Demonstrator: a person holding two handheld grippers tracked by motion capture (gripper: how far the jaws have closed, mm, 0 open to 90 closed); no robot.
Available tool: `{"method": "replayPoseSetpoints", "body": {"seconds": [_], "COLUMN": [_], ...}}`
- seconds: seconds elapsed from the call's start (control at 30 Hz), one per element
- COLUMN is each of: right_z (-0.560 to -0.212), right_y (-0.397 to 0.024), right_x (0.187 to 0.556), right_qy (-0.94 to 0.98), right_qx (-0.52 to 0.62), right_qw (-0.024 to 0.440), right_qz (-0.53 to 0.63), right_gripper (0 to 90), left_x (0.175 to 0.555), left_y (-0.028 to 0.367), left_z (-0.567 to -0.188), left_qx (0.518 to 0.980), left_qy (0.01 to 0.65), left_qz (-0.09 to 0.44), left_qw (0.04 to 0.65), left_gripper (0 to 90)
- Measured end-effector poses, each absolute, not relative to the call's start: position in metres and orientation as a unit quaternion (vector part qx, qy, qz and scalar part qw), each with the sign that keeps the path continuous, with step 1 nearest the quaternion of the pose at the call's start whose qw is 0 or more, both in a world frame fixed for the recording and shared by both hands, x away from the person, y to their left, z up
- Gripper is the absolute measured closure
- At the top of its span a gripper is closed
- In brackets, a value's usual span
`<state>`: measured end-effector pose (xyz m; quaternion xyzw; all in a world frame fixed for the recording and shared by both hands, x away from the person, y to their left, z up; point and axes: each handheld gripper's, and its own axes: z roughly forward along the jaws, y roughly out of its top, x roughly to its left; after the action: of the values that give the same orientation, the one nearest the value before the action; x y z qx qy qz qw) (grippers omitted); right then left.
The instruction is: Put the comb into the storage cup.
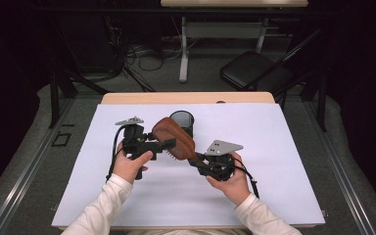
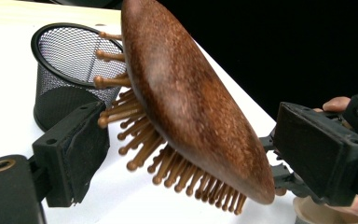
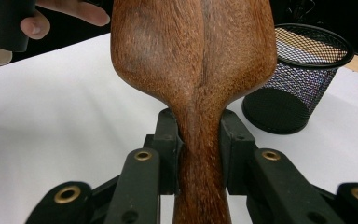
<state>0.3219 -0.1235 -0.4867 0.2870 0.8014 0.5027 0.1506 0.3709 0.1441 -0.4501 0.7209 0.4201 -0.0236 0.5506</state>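
A brown wooden hairbrush [image 1: 174, 134] is held above the white sheet, its bristles facing down and to the left. My right gripper [image 1: 199, 159] is shut on the brush's narrow handle; in the right gripper view both pads [image 3: 168, 140] press the handle's sides below the broad brush head [image 3: 191, 56]. My left gripper [image 1: 164, 143] stands open around the brush head. In the left gripper view its left pad [image 2: 77, 149] is close to the bristle tips and its right pad [image 2: 317, 149] stands off from the smooth back of the hairbrush [image 2: 186, 93].
A black mesh cup [image 1: 182, 120] stands upright on the white sheet [image 1: 274, 161] just behind the brush; the same mesh cup [image 2: 60, 60] sits beyond the bristles. A black folding chair [image 1: 254, 71] and a desk leg [image 1: 183, 54] are beyond the table's far edge.
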Motion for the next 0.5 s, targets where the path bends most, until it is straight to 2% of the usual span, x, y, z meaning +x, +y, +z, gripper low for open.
{"method": "replayPoseSetpoints", "body": {"seconds": [0.5], "right_z": [-0.4868], "right_y": [-0.1225], "right_x": [0.3205], "right_qy": [0.801], "right_qx": [0.285], "right_qw": [0.15], "right_qz": [0.504], "right_gripper": [71.8], "left_x": [0.3782], "left_y": [0.1382], "left_z": [-0.4516], "left_qx": [0.703], "left_qy": [0.43], "left_qz": [-0.048], "left_qw": [0.565], "left_gripper": [15.6]}}
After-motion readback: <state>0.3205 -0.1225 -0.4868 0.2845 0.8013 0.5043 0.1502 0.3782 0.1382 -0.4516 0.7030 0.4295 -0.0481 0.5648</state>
